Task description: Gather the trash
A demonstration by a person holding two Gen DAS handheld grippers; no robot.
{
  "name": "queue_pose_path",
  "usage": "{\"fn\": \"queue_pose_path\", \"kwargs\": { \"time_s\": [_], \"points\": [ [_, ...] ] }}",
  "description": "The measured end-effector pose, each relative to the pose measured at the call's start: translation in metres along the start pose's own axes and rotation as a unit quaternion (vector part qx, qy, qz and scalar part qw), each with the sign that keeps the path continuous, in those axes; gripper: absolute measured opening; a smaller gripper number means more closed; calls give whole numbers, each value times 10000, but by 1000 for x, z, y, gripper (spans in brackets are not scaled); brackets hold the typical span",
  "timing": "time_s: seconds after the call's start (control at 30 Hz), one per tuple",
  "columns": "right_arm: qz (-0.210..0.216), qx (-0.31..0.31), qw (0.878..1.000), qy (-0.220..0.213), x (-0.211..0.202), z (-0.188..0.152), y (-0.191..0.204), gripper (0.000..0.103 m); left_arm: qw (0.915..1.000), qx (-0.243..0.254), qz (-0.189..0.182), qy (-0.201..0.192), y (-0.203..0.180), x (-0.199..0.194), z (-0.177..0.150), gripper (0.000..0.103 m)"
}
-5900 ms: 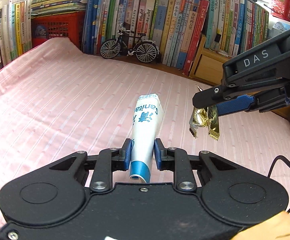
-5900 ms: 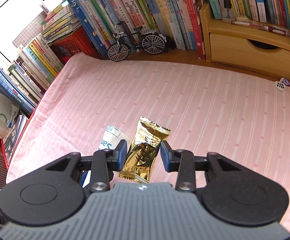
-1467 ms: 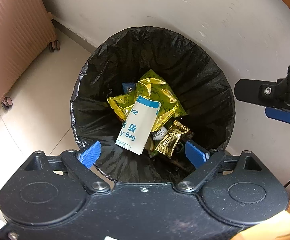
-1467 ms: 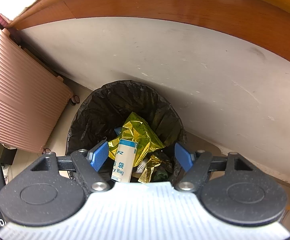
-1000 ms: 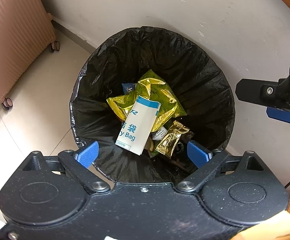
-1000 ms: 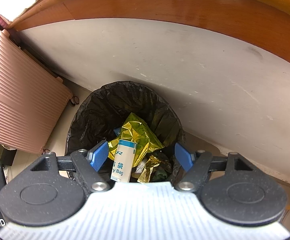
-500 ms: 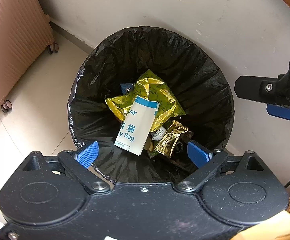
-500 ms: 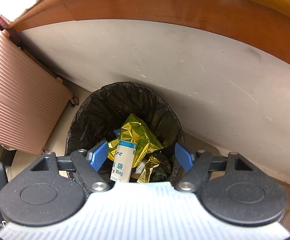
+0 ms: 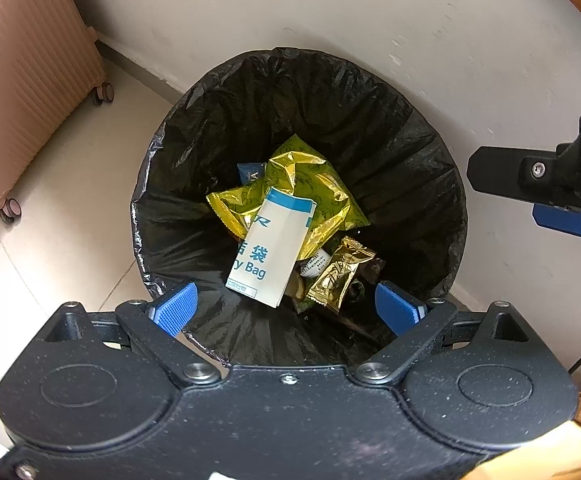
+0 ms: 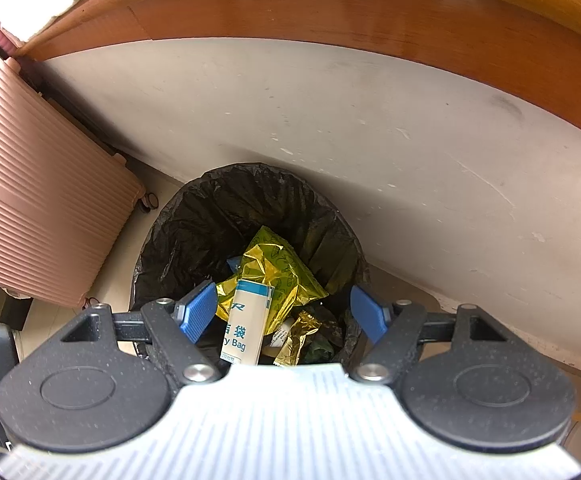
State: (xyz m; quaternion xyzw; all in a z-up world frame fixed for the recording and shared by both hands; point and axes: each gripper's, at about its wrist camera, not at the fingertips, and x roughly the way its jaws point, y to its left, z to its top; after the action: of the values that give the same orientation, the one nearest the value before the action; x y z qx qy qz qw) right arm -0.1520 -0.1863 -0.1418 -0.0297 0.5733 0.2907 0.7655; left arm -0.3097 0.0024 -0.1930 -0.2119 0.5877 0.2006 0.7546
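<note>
Both tongs hang over a black-lined trash bin (image 9: 410, 168). The left tongs (image 9: 286, 308) and right tongs (image 10: 280, 310) now stand wide apart and empty. The white sanitary bag (image 9: 268, 252) and gold candy wrapper (image 9: 338, 276) they clamped over the bed seconds ago lie inside the bin below them, on a crumpled yellow-green foil bag (image 9: 310, 192); this deposit appears complete. Beyond the tongs the bin sits close against the wall (image 10: 330, 120); a pink suitcase (image 10: 30, 208) stands off to their left. Open room lies upward.
</note>
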Motion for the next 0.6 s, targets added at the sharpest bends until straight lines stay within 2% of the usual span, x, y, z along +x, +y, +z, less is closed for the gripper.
{"fn": "queue_pose_path", "kwargs": {
  "time_s": [0.6],
  "points": [
    [-6,-6,10000,-24,0,0,-4,83,10000,76,18,-4,-1,1,-1,96]
  ]
}}
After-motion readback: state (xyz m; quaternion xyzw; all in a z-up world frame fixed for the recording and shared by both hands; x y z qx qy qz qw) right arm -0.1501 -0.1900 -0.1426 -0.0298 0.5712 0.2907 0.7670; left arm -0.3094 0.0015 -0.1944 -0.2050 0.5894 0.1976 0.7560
